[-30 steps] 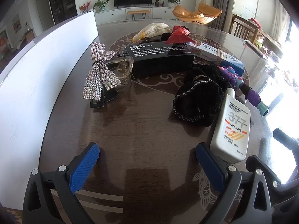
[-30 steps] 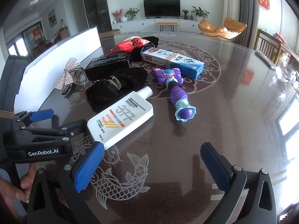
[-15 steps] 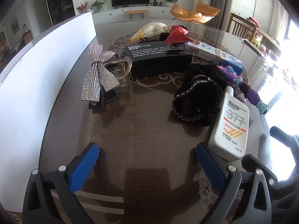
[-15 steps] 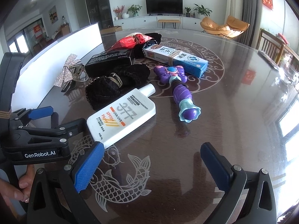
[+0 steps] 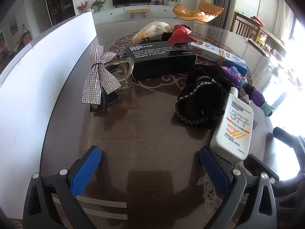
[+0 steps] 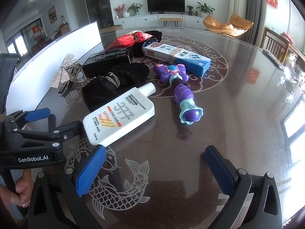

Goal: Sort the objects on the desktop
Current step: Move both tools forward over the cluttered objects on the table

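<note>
The white sunscreen bottle (image 6: 119, 114) is showing grey and orange print, beside a purple and teal toy wand (image 6: 181, 93). A silver rhinestone bow (image 5: 99, 76) is glinting against the dark brown table (image 5: 143, 133), which is bearing pale fish motifs.

A sunlit living room: wall television (image 6: 165, 3), orange lounge chair (image 6: 227, 26), potted plants (image 6: 205, 8).

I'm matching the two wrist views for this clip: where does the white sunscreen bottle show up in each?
Left wrist view: the sunscreen bottle lies at lower right, cap pointing away, just beyond the right finger.
Right wrist view: the sunscreen bottle lies left of centre, beyond the left finger, cap toward the purple toy wand.
Shared landmark: the black velvet pouch beside the bottle's cap end.
</note>
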A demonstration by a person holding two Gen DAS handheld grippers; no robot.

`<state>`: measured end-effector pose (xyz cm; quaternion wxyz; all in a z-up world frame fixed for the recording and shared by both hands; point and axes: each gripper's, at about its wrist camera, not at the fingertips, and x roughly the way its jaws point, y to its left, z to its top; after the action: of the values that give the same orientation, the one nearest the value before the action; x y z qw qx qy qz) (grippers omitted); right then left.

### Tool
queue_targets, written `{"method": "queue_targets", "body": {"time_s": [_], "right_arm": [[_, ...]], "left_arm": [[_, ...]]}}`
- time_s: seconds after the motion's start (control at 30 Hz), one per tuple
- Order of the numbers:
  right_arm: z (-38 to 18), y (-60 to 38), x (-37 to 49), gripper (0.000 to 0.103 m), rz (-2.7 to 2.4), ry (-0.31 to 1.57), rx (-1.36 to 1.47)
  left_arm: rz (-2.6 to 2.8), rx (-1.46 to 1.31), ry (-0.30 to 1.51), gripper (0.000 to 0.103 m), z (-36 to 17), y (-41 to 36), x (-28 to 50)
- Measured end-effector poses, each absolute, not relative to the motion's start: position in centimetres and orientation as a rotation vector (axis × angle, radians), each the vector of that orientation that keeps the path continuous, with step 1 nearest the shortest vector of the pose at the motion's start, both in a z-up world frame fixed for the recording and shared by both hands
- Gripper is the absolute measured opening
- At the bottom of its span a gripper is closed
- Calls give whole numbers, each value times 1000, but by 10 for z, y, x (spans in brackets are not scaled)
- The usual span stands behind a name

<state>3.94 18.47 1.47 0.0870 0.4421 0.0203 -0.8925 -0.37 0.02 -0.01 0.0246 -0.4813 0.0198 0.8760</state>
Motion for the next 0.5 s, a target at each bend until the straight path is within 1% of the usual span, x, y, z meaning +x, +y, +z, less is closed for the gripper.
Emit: {"method": "queue_targets", "body": {"time_s": [0.13, 0.23, 0.33, 0.5], "right_arm": [[13, 178, 27, 103, -2648, 135, 1352], [12, 173, 8, 103, -2620, 168, 1348], [13, 175, -19, 103, -2603, 165, 1407], [11, 180, -65, 103, -2624, 155, 1376]], "left_arm": [[2693, -1510, 65, 103, 1, -1, -19], [2738, -1432, 47, 103, 0, -4, -39], [2770, -1397, 48, 103, 2, -5, -66], [2780, -1347, 70, 103, 4, 0, -115]]}}
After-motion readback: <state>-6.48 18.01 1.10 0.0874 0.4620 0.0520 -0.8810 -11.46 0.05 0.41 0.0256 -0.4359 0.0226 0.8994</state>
